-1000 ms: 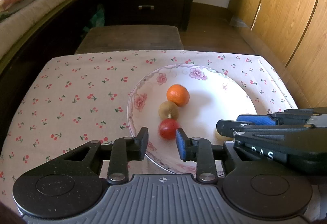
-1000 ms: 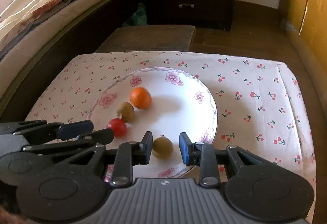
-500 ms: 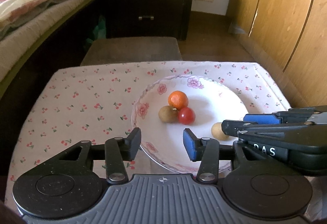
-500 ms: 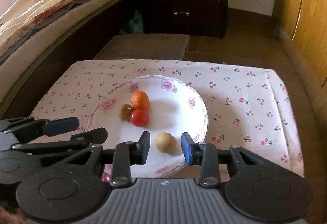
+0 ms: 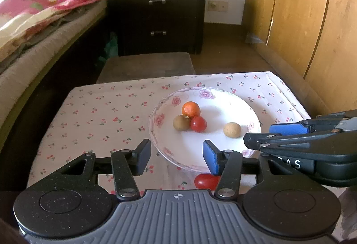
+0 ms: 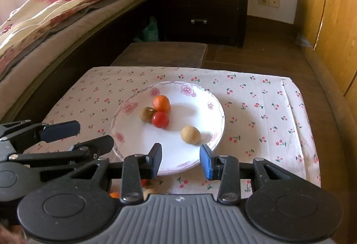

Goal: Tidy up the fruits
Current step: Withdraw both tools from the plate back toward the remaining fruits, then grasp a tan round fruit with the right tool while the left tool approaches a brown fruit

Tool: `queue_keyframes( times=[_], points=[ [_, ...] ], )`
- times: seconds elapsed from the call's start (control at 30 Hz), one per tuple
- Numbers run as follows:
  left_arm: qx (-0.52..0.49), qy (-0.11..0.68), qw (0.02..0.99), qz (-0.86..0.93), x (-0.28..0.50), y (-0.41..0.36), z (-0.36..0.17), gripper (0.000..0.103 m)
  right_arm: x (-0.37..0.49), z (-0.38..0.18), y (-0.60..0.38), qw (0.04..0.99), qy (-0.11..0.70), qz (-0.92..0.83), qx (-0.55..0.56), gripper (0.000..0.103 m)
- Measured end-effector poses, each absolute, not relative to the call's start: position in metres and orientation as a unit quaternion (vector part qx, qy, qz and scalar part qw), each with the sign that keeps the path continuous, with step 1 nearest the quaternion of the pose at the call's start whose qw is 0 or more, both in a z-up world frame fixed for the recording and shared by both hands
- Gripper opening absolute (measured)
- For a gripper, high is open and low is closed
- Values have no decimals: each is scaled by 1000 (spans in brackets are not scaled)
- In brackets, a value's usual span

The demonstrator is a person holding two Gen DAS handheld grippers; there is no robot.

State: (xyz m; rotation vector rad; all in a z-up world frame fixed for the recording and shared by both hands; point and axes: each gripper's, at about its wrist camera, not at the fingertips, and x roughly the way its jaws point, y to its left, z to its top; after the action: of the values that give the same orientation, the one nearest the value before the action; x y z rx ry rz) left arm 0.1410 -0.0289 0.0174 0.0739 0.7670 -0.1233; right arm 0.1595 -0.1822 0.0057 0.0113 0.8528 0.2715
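Bright daylight, soft shadows falling right, fisheye-bent edges.

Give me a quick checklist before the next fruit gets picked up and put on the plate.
1. Left hand-held gripper open and holding nothing: ok.
2. Right hand-held gripper open and holding nothing: ok.
3. Plate has bare room for more fruit: ok.
4. Fruit on the plate settled: orange, brown fruit and tomato clustered together, tan fruit apart: ok.
5. Next fruit located: a red fruit lies off the plate, near the left hand-held gripper: ok.
6. Other loose fruit near the plate's front: mostly hidden: cannot tell.
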Motion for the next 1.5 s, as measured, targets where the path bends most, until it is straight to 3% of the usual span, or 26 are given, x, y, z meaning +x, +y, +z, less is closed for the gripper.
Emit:
queue_keyframes(
  times=[1.3,1.5],
  points=[
    [70,379,922,-45,85,-19,11,57,112,-2,-160,888,432,154,-24,39],
    [49,397,915,-51,85,-6,3,61,111,-8,-153,880,443,168,-27,39]
  ],
)
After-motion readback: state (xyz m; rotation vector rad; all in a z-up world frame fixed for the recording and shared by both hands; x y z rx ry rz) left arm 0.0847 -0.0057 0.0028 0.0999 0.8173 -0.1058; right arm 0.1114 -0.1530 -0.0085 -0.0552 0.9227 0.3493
